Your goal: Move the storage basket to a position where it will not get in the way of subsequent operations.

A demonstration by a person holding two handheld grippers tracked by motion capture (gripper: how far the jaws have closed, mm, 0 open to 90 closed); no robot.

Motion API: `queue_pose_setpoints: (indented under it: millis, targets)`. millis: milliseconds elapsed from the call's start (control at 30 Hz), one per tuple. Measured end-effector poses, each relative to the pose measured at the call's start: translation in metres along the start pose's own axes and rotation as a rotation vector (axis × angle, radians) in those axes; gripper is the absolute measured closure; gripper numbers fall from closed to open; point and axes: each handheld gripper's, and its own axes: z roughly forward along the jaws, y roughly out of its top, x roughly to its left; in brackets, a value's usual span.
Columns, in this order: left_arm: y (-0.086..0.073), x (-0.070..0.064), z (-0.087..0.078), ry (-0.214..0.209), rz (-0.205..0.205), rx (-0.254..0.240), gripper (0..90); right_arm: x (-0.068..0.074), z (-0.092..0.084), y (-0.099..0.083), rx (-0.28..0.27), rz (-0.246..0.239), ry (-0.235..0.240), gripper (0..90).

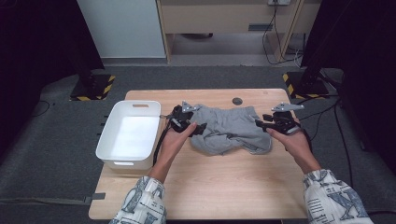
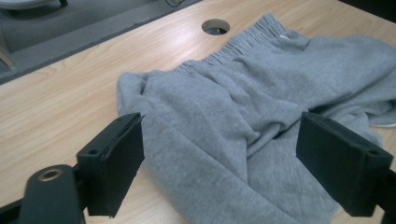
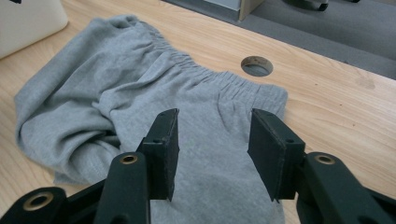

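Grey sweat shorts (image 1: 229, 128) lie crumpled on the wooden table (image 1: 210, 186), elastic waistband toward the far edge. My left gripper (image 1: 200, 127) hovers at the shorts' left end. In the left gripper view its jaws (image 2: 219, 140) stand wide apart, low over the cloth (image 2: 224, 107) and not pressing it. My right gripper (image 1: 260, 124) is at the shorts' right end. In the right gripper view its jaws (image 3: 215, 126) stand partly apart above the fabric (image 3: 116, 84) near the waistband, with a gap on both sides.
A white plastic bin (image 1: 128, 133) stands at the table's left edge, its corner also in the right gripper view (image 3: 28, 18). A round cable hole (image 1: 237, 101) sits just beyond the waistband. Bare wood lies in front of the shorts.
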Motion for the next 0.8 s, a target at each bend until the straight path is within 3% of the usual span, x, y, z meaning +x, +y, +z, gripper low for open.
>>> queue_pose_setpoints:
  millis: [633,800]
  targets:
    - [-0.027,-0.016,-0.012,-0.032,0.004,-0.015,26.3,0.024,-0.013,-0.025,-0.002,-0.043,0.061,68.3]
    - [-0.033,-0.018,-0.014,-0.03,-0.002,-0.021,29.0,0.025,-0.014,-0.036,-0.007,-0.018,0.07,71.8]
